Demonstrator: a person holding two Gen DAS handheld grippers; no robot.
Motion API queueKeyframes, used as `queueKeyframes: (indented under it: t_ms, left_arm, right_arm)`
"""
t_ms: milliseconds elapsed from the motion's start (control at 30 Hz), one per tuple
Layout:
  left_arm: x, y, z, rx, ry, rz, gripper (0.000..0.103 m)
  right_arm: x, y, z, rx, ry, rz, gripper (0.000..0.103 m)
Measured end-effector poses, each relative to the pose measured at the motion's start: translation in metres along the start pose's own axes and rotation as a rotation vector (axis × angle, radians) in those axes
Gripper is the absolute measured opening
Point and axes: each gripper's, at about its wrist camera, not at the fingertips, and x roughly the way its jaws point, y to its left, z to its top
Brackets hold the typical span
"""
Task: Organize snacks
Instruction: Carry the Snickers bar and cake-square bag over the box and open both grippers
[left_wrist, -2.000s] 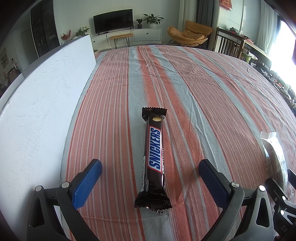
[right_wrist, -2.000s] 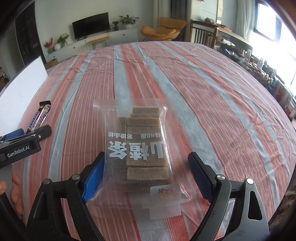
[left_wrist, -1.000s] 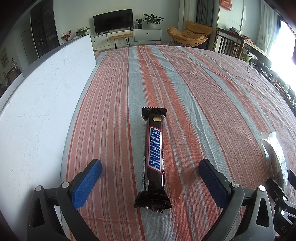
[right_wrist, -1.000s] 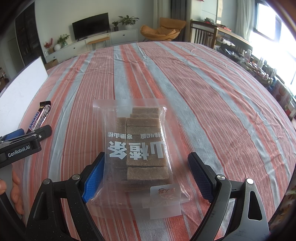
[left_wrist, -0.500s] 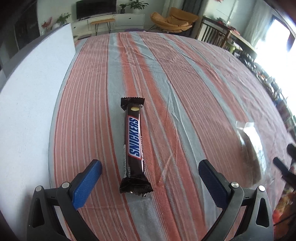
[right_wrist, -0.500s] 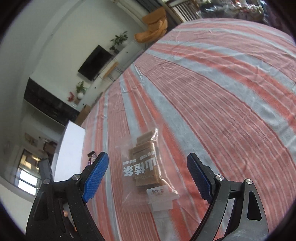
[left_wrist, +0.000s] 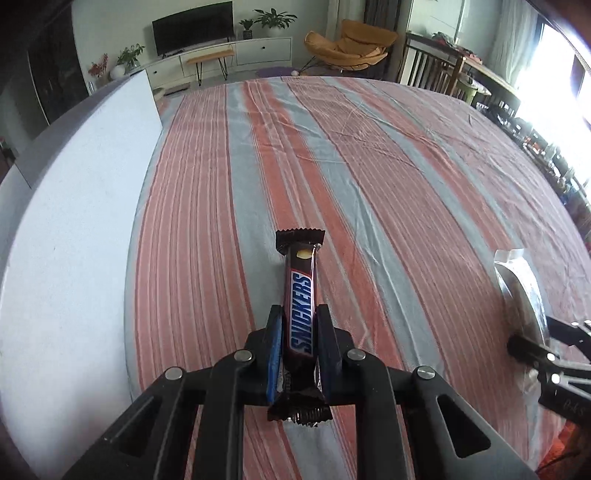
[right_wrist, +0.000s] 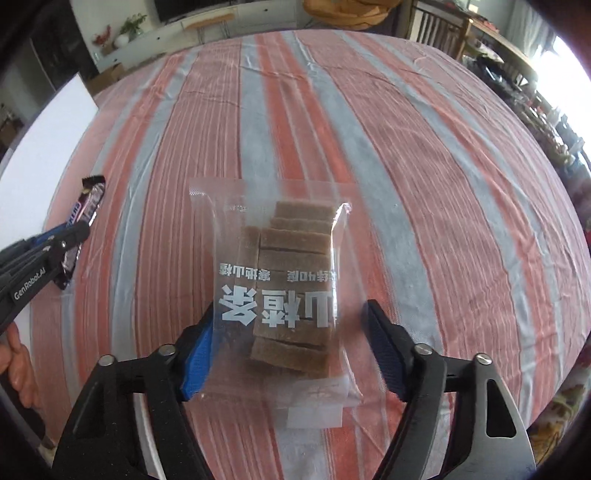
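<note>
A brown Snickers bar (left_wrist: 301, 266) lies lengthwise on the striped tablecloth (left_wrist: 369, 166). My left gripper (left_wrist: 300, 314) is closing, and its blue pads press on both sides of the bar's near half. A clear bag of brown hawthorn slices (right_wrist: 291, 251) with white lettering lies between the fingers of my right gripper (right_wrist: 290, 314). Those jaws are closing too. The left pad touches the bag's edge, while a gap remains at the right pad. In the right wrist view the Snickers bar (right_wrist: 88, 203) and the left gripper (right_wrist: 62, 240) show at the far left.
A white board (left_wrist: 66, 240) stands along the table's left side. A person's hand (right_wrist: 14, 354) shows at the lower left of the right wrist view. Striped cloth stretches far ahead. A TV, a cabinet, chairs and a window lie beyond the table.
The left jaws have gone from wide open to pressing on the Snickers bar. The right jaws have narrowed around the bag, and the right gripper has tipped back down over it.
</note>
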Motion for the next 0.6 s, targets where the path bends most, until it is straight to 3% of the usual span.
queueKeyframes:
  t_ms: [67,233,400,500,600]
  left_arm:
    - [-0.015,0.003,-0.008,-0.026,-0.022,-0.039,0.016]
    - [-0.075,-0.001,-0.023,-0.072,-0.086,-0.228,0.016]
    - [-0.167,0.027,-0.028,-0.119,-0.208,-0.361,0.016]
    - [-0.213,0.072,-0.029,-0.155,-0.299,-0.307,0.016]
    - [-0.238,0.129,-0.035,-0.209,-0.347,-0.162,0.017]
  right_arm:
    - [-0.006,-0.016,0.000,0.080,0.013,0.064,0.053]
    - [-0.041,-0.031,-0.005,0.203,-0.034,0.220,0.053]
    - [-0.107,0.038,0.014,0.100,-0.138,0.379,0.054]
    - [-0.139,0.112,0.028,-0.024,-0.171,0.475,0.054]
    - [-0.152,0.188,0.039,-0.135,-0.167,0.563,0.054]
